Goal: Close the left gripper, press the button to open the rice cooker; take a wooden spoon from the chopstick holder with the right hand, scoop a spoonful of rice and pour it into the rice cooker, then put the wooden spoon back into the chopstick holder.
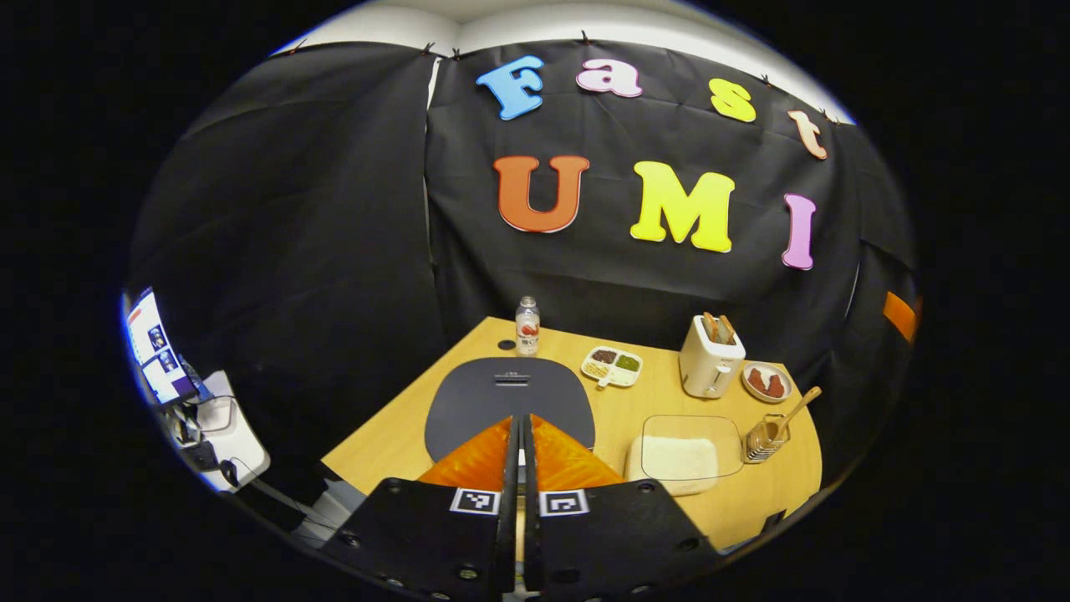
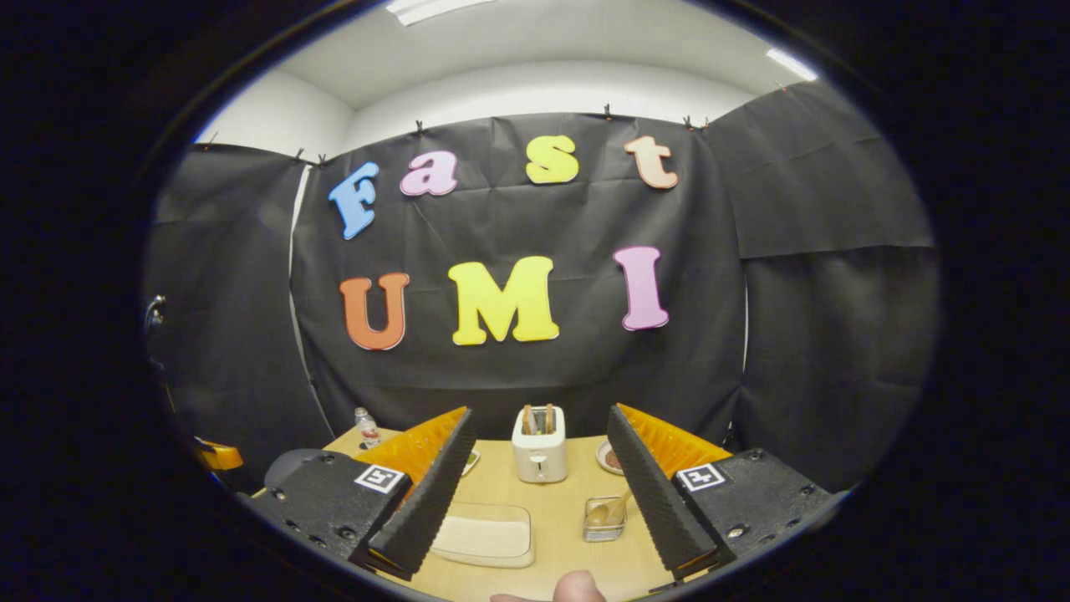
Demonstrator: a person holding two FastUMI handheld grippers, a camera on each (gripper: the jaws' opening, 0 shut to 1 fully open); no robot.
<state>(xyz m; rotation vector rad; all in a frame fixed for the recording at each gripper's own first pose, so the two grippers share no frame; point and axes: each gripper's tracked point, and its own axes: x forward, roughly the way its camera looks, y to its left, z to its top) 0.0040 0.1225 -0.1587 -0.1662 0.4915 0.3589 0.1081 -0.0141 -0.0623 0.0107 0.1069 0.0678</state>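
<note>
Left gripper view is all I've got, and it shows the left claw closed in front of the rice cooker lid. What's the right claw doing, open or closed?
Observer: The right claw is open, with nothing between its fingers.
Operator: Where is it aimed?
Observer: Straight at the toaster; the spoon holder sits nearer, just inside its right finger.
Operator: Anything else near it?
Observer: A person's fingertip pokes in at the bottom edge of the right gripper view.
</note>
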